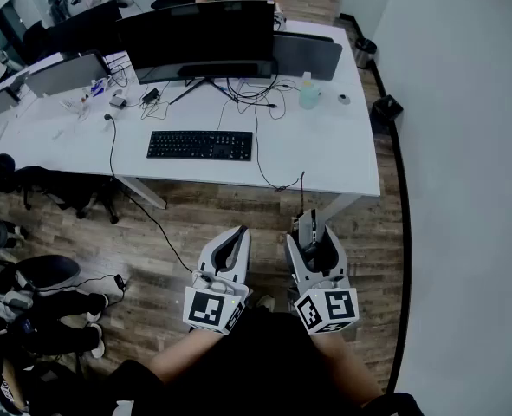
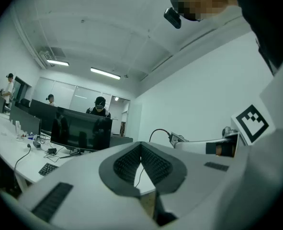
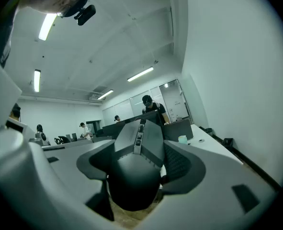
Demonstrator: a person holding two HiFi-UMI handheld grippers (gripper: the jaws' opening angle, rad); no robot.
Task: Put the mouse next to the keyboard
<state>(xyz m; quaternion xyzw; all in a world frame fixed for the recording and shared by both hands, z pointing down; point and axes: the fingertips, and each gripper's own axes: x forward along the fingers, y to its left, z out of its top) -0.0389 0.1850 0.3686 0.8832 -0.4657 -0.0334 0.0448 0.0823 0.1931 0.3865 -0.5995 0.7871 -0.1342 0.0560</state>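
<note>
A person stands back from a white desk (image 1: 342,159), holding a gripper level in each hand. The right gripper (image 1: 313,235) has its jaws spread wide and clamped on a black mouse (image 3: 134,176), which fills the space between them, one pad against each side. The left gripper (image 1: 236,243) has its jaws closed together, with nothing between them. Well ahead of both sets of jaws, a black keyboard (image 1: 199,145) lies on the desk before a wide dark monitor (image 1: 199,35).
</note>
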